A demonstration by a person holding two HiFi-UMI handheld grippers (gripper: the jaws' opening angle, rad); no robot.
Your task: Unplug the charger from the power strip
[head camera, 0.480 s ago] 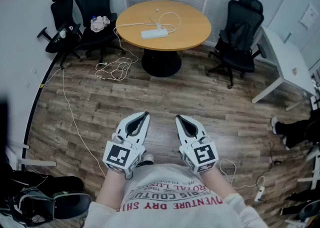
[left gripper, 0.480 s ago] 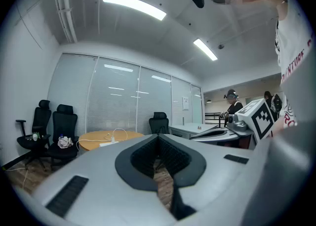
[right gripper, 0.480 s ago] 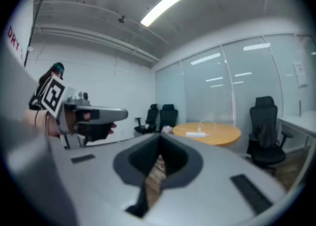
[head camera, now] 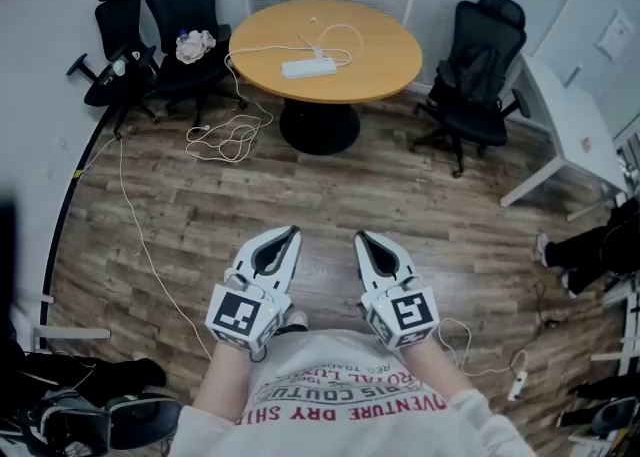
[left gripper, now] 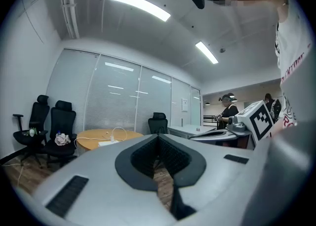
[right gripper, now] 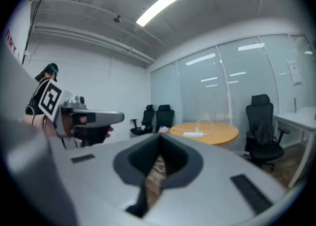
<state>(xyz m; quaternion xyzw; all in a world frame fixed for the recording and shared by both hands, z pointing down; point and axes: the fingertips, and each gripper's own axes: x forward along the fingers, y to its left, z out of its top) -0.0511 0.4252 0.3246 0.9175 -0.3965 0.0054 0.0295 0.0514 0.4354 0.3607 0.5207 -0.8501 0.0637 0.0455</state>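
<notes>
Left gripper [head camera: 290, 232] and right gripper [head camera: 362, 237] closed, empty (ceiling light [left gripper: 139, 5] only in gripper views).

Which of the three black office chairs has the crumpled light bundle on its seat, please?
The inner chair of the two left of the round table: the bundle lies on its seat; the others carry no such bundle.

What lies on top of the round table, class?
A white power strip lies near the middle of the table. A small white charger is plugged into it, and its cable loops toward the far edge. The charger's prongs are hidden inside the power strip.
</notes>
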